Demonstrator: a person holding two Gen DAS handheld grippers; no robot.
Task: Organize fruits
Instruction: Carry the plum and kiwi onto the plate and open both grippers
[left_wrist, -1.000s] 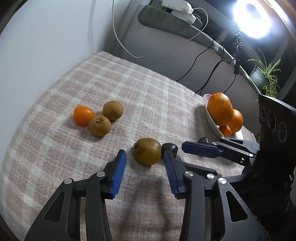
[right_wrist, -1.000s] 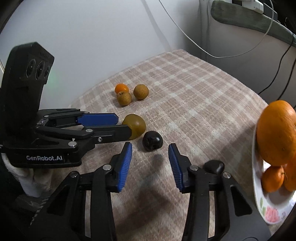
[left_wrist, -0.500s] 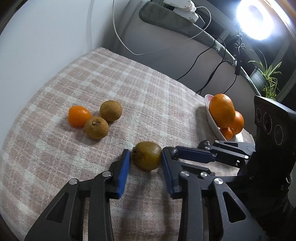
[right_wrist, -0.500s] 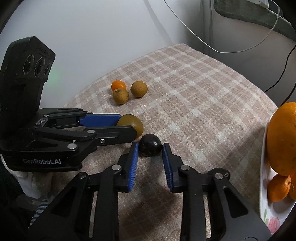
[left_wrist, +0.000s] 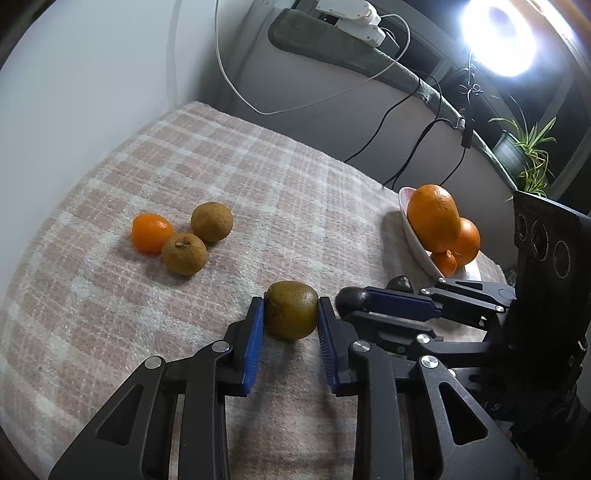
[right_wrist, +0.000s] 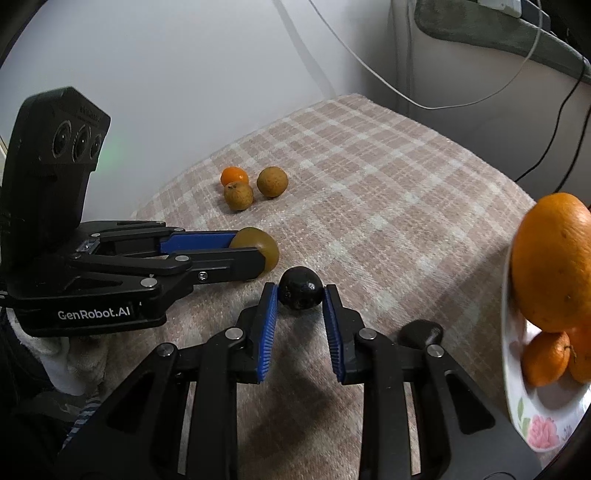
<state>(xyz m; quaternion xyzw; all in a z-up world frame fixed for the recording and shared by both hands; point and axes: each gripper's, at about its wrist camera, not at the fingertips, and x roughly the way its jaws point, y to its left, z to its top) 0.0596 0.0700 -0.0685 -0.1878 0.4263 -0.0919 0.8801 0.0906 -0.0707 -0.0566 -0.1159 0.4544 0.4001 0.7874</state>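
Two grippers, black jointed plastic with ribbed blue pads, work side by side over a plaid cloth (left_wrist: 229, 177) of coarse, nubbly weave in pale pink and cream. Left gripper (left_wrist: 290, 325): clenched on a kiwi (left_wrist: 291, 309), a dull olive-brown oval with finely pitted skin, both pads pressed to its flanks while it sits on the cloth. Right gripper (right_wrist: 300, 306): clenched on a plum (right_wrist: 300, 288), a small, glossy, near-black sphere, likewise resting on the cloth and just right of the kiwi.

Far left on the cloth lies a tight cluster: a smooth bright mandarin (left_wrist: 151, 233) and two matte brown round fruits (left_wrist: 183, 253), rough-skinned, one showing a dry stem scar; all three appear to touch.

At the right edge stands a white glazed dish (right_wrist: 546, 428) with a painted rose, bearing a large dimpled orange (right_wrist: 550, 262) piled on smaller ones. The dish is cut off by the frame in the right wrist view, and its far side is hidden by fruit in the left.

From the left wrist view the plum is mostly hidden behind the right gripper's finger. A second dark rounded object (right_wrist: 421, 330) near the right finger's base is too obscured to identify. A lamp (left_wrist: 498, 37) burns out to white at the far right, and cables (left_wrist: 402, 147) trail down the wall behind.
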